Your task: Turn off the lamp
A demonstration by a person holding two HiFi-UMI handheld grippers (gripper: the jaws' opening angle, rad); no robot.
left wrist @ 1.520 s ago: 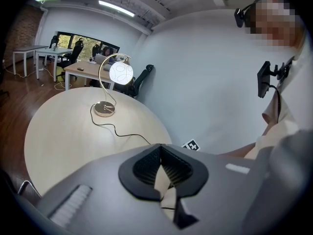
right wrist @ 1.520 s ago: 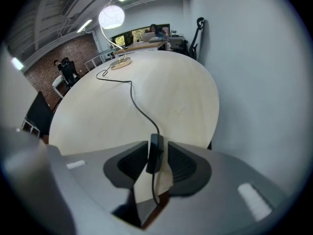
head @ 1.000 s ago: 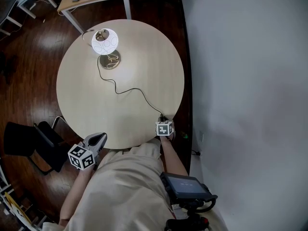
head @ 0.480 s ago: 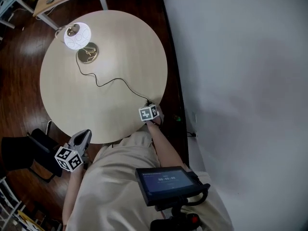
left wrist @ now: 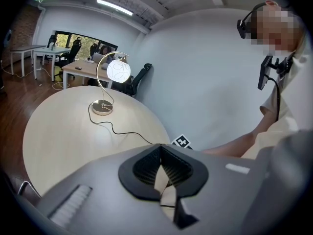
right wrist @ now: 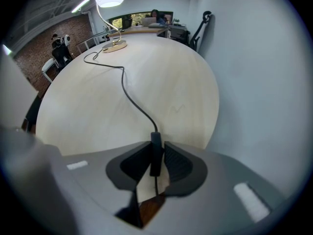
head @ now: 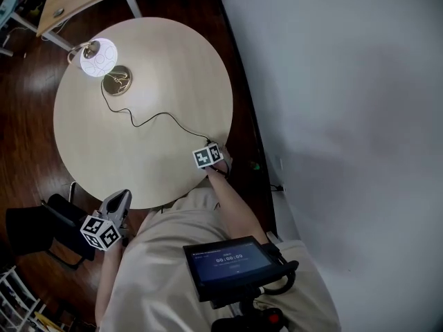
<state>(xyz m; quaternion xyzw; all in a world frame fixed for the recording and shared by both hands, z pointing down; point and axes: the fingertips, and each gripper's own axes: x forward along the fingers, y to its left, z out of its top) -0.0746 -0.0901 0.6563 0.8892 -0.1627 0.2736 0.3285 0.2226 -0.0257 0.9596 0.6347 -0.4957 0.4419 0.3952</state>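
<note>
Switch [right wrist: 156, 156] on lamp cord [right wrist: 128, 94], right gripper [right wrist: 156, 145] fingers closing onto it (head view hides this), left gripper [left wrist: 160, 148] fingers closed, empty.

left claw [left wrist: 161, 155]: grey, black pads | right claw [right wrist: 155, 155]: same | cubes [head: 101, 232]: black-white squares | clothing [head: 173, 268]: beige
</note>
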